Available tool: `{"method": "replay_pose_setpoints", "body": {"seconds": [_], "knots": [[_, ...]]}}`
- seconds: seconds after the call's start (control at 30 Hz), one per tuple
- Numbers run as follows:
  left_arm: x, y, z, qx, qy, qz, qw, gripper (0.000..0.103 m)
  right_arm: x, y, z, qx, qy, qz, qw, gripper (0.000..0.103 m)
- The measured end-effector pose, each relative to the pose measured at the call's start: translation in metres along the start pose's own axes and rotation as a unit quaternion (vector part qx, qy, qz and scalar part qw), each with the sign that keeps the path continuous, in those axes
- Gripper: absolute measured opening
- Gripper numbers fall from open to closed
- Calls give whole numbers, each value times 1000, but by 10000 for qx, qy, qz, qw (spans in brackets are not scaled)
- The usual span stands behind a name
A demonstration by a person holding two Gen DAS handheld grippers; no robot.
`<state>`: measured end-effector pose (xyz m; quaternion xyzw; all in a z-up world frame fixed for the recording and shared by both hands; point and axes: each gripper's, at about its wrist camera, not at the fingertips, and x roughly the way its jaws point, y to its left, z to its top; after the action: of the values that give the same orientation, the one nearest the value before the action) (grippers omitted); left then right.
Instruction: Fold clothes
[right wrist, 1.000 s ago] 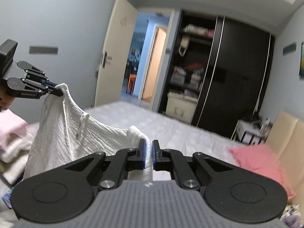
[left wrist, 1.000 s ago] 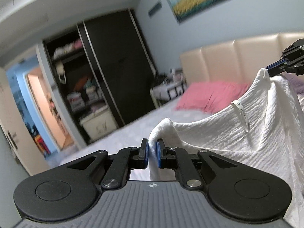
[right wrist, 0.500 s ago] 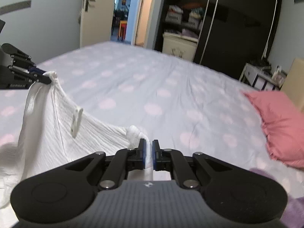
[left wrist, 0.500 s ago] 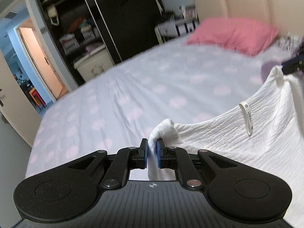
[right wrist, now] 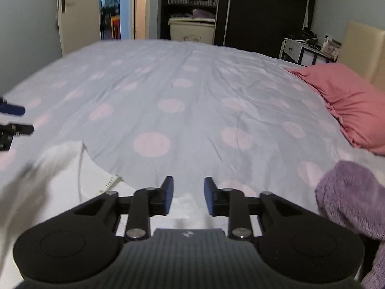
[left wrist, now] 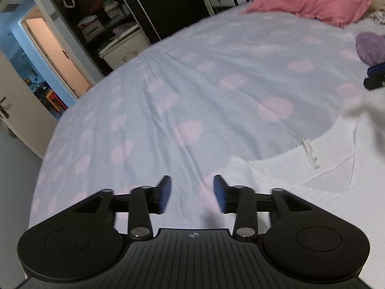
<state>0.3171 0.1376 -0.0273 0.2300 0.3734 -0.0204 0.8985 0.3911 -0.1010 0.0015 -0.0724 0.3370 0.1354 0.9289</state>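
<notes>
Your left gripper (left wrist: 191, 193) and right gripper (right wrist: 185, 195) both hover with jaws spread, holding nothing. The white top (left wrist: 312, 192) lies on the dotted bedsheet (left wrist: 192, 96), neckline toward the pink pillow (right wrist: 349, 103), beside a purple fuzzy garment (right wrist: 349, 197).

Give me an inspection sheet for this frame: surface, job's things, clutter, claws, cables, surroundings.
Surface: bed with a pale blue sheet, pink dots, light creases.
Job's things: white top lies on the sheet, neck label showing; its far shoulder is blurred.
Clutter: pink pillow; purple fuzzy item at the bed's right side.
Claws: left claw open, holding nothing; right claw open, holding nothing.
Cables: some on the bedside table.
Surroundings: dark wardrobe with an open shelf section, open doorway, headboard.
</notes>
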Motion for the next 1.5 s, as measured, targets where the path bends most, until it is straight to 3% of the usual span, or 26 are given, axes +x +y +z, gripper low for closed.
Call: {"method": "replay_pose_setpoints", "body": {"seconds": [0.17, 0.43, 0.63, 0.77, 0.93, 1.1, 1.2, 1.3, 1.4, 1.5], "knots": [[-54, 13, -31, -161, -169, -632, 9977, 39, -56, -29, -11, 145, -137, 175, 9996, 31], [-144, 25, -91, -516, -181, -843, 9949, 40, -196, -46, -68, 384, -68, 339, 9987, 32], [-207, 28, -134, -914, -132, -993, 9908, 44, -265, -39, -135, 744, 308, 316, 9963, 37], [-229, 7, -152, -1295, -50, -1354, 9823, 45, -284, -43, -189, 1013, 625, 148, 9928, 37], [-247, -61, -146, -645, -139, -1813, 9812, 45, -298, -65, -249, 1718, 910, 25, 9809, 37], [-246, -136, -127, -411, -421, -2499, 9665, 46, -301, -77, -298, 2492, 933, 127, 9639, 38], [-227, -175, -118, -462, -319, -2752, 9598, 46, -292, -79, -326, 2946, 1083, 125, 9494, 38], [-208, -201, -120, -472, -148, -2751, 9601, 46, -285, -82, -341, 3211, 1044, -63, 9413, 38], [-190, -214, -125, -321, -51, -2567, 9660, 46, -283, -89, -352, 3601, 621, -179, 9307, 43], [-177, -220, -131, -285, 52, -2460, 9688, 46, -279, -89, -353, 3592, 222, -283, 9326, 45]]}}
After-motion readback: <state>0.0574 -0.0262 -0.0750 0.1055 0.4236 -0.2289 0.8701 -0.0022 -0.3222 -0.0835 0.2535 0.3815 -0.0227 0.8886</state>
